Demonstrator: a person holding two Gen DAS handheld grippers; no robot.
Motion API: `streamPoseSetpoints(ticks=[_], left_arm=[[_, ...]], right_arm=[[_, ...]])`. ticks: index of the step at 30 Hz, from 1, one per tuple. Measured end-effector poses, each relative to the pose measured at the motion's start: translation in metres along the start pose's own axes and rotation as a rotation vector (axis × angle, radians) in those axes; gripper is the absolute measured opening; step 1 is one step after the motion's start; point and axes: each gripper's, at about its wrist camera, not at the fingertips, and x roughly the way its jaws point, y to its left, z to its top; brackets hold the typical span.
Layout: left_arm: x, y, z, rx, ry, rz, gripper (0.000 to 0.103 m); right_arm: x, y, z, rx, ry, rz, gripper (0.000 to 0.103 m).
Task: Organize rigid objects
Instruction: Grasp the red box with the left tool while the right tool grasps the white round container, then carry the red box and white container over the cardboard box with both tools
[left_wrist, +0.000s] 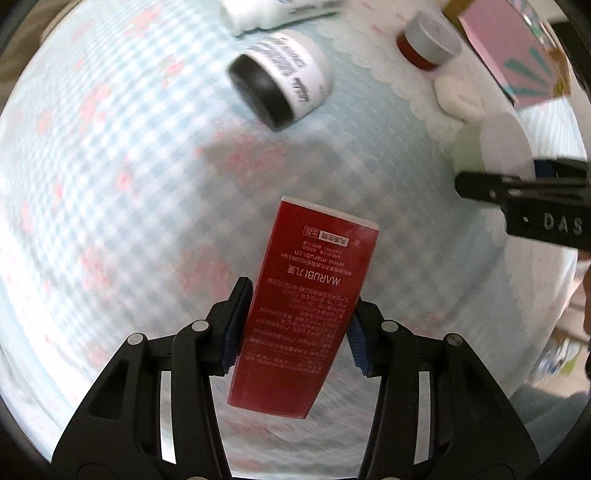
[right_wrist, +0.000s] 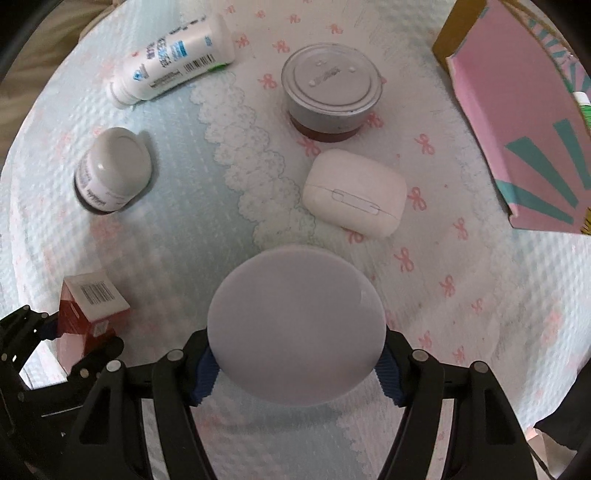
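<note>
The left tongs (left_wrist: 295, 328) are gripping a red box (left_wrist: 310, 295) by its two long sides, holding it clear above the blue checked cloth (left_wrist: 129, 184) that is covering the counter; the box's printed face is turning toward the camera and its white end is pointing away. The same box (right_wrist: 90, 312) is showing at the lower left of the right wrist view, barcode end up, with the left tongs (right_wrist: 70, 336) clamping it. The right tongs (right_wrist: 295, 365) are squeezing a round pale disc (right_wrist: 295, 325) between their blue pads (right_wrist: 205, 380), and the disc is filling the space between them just above the cloth (right_wrist: 184, 206). Just beyond the disc a white rounded case (right_wrist: 354, 192) is lying flat on the part of the cloth printed with pink bows. Past it a jar with a grey lid and dark red base (right_wrist: 330, 98) is standing upright. To the left, a small white jar with a dark cap (right_wrist: 110, 171) is lying on its side, well apart from the case. Farther back a white bottle with blue lettering (right_wrist: 171, 61) is lying on its side too. At the far right a pink box with teal stripes (right_wrist: 524, 122) is sitting at the cloth's edge.
</note>
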Motion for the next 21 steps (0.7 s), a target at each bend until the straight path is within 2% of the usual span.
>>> streamPoseSetpoints(ticks=[4, 10, 15, 21], left_arm=[[-0.022, 0.013, -0.015, -0.083, -0.040, -0.023, 0.044], [-0.074, 0.016, -0.039, -0.146, -0.129, -0.035, 0.044], [-0.121, -0.003, -0.050, -0.189, -0.217, -0.061, 0.044], [-0.167, -0.044, -0.045, -0.198, -0.318, -0.075, 0.044]], right_arm=[[-0.016, -0.001, -0.014, -0.009, -0.036, 0.012, 0.066], [-0.057, -0.007, -0.037, -0.007, -0.100, 0.047, 0.066], [-0.115, -0.018, -0.062, -0.007, -0.170, 0.075, 0.066], [-0.179, -0.039, -0.081, -0.018, -0.258, 0.081, 0.066]])
